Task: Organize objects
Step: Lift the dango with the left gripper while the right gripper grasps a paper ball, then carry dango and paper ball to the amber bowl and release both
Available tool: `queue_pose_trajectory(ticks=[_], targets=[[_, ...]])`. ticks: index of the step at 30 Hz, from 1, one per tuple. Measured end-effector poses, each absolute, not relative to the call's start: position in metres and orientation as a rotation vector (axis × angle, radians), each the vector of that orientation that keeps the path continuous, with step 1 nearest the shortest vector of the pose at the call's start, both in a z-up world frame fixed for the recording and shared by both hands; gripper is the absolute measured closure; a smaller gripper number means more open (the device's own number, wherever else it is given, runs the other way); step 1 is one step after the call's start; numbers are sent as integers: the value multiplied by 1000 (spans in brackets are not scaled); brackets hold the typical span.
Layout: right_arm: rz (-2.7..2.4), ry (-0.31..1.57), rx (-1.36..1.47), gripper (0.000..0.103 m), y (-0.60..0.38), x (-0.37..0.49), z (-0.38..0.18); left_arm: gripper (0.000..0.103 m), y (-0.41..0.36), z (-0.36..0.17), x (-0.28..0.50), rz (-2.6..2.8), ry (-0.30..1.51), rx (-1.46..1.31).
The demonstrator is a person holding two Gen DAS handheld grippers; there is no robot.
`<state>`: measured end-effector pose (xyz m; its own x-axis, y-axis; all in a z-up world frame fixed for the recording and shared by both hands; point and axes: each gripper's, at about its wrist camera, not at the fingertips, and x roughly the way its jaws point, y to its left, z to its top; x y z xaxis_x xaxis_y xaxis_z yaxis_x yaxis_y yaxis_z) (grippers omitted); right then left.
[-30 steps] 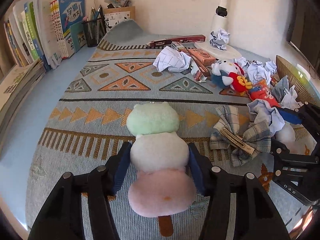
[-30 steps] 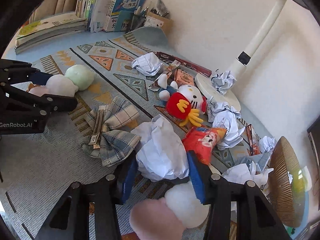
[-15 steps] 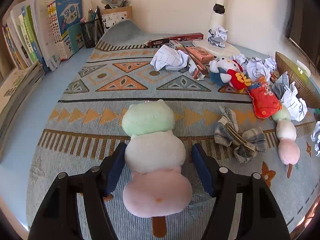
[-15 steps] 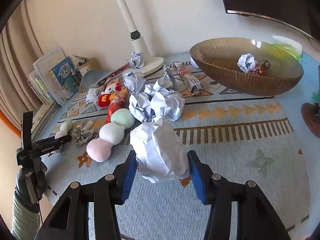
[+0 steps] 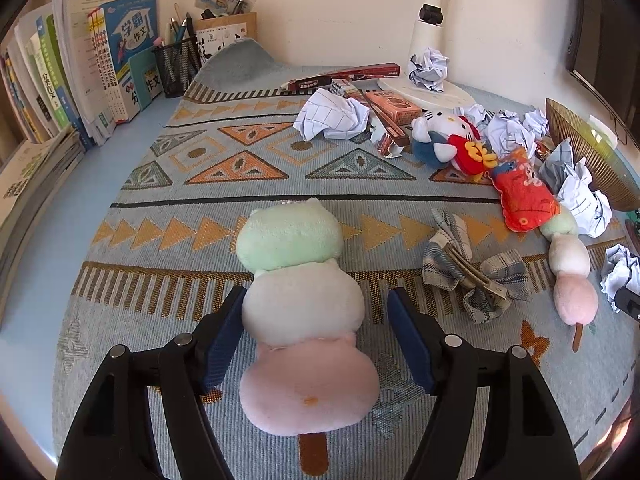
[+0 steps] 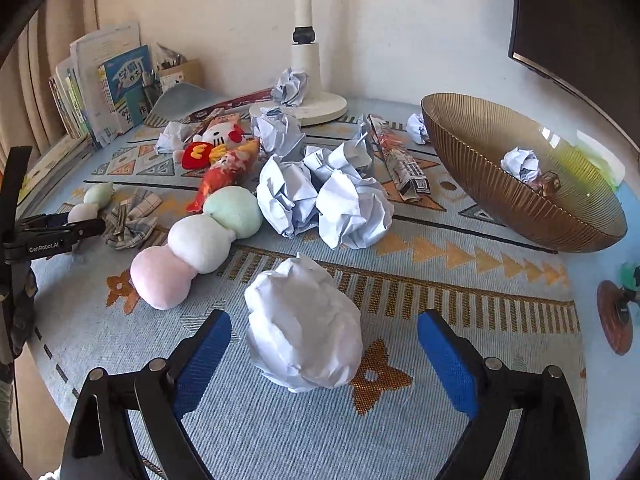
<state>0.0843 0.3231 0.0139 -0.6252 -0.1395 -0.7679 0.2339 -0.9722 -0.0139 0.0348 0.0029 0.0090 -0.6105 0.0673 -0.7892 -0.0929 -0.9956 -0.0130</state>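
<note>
Lying free between the spread fingers of the right gripper, whose jaws have just been opening, the paper ball is resting on the mat, with the bowl ahead to its right, while the left gripper, fingers also parting, is straddling the plush skewer lengthwise.

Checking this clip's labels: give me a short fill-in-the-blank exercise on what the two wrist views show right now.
1. The crumpled paper ball between the right gripper's open jaws lies on the ____.
2. The plush dango skewer in front of the left gripper has a green, a white and a ____ ball.
3. The ribbed bowl holds one crumpled ____ ball.

Missing words: rug; pink; paper
</note>
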Motion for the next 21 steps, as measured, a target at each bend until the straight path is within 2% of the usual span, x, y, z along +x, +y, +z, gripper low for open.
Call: queue_pose_trajectory(ticks=[1, 6, 8, 9, 10, 12, 15, 21], targets=[[-2673, 179, 1215, 20, 323, 88, 15, 34, 3, 9, 35, 2736, 48, -1341], [-2707, 158, 1180, 22, 327, 90, 20, 32, 4, 9, 35, 2728, 55, -1342], [-2709, 162, 1153, 37, 325, 92, 21, 32, 4, 9, 35, 2730, 58, -1340], [-2706, 181, 1120, 51, 322, 97, 22, 33, 4, 9, 35, 2735, 63, -1338], [-2693, 230, 1085, 56, 316, 102, 21, 37, 4, 10, 36, 2741, 65, -1333], [-2674, 391, 996, 56, 297, 116, 20, 51, 4, 12, 39, 2762, 73, -1310], [-2671, 511, 958, 56, 283, 122, 17, 56, 2, 13, 40, 2788, 57, -1296], [-2708, 278, 1002, 56, 313, 113, 28, 56, 11, 24, 39, 2686, 57, -1283]])
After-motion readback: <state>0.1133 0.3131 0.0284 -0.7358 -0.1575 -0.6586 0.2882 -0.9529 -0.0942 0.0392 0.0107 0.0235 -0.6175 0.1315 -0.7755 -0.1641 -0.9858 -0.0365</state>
